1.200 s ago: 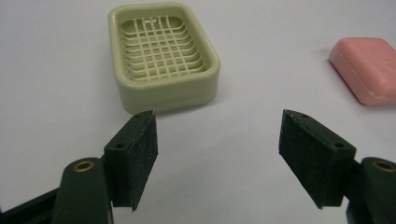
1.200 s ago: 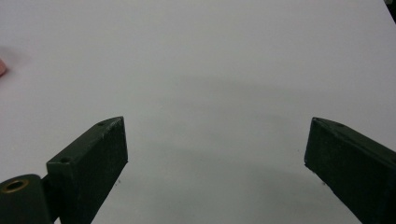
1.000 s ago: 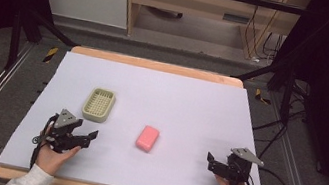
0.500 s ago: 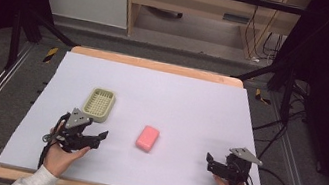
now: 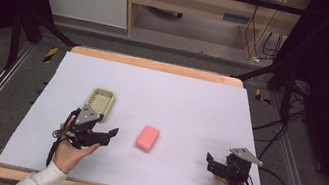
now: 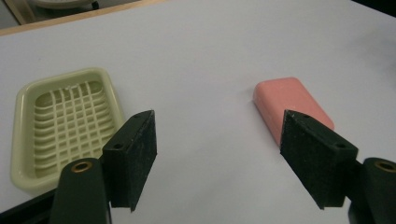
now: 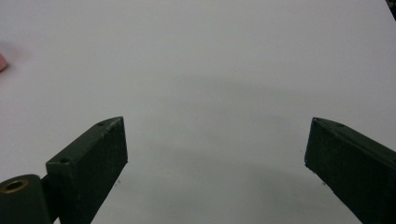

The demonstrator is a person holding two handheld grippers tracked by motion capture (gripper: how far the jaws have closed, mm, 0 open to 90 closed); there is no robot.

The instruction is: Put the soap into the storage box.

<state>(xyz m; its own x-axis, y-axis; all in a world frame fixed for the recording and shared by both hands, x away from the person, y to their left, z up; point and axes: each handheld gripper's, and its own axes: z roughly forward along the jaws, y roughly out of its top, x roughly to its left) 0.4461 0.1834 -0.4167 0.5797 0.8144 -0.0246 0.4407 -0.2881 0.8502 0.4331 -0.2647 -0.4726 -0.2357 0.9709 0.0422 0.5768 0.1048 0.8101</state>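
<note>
Left tongs gape wide near a pink soap bar; to grip well, straddle its short sides. Right tongs (also wide) hold nothing.

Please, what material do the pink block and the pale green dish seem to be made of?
Pink block: probably soap, matte, with rounded edges; it could also be plastic. Pale green dish: likely moulded plastic, slightly glossy, with a slotted grid floor and a smooth rim.

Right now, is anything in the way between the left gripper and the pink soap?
Nothing visible. The left gripper is open and pointing toward the pink soap, with bare white table between them. The yellow-green soap dish sits off to the side.
</note>
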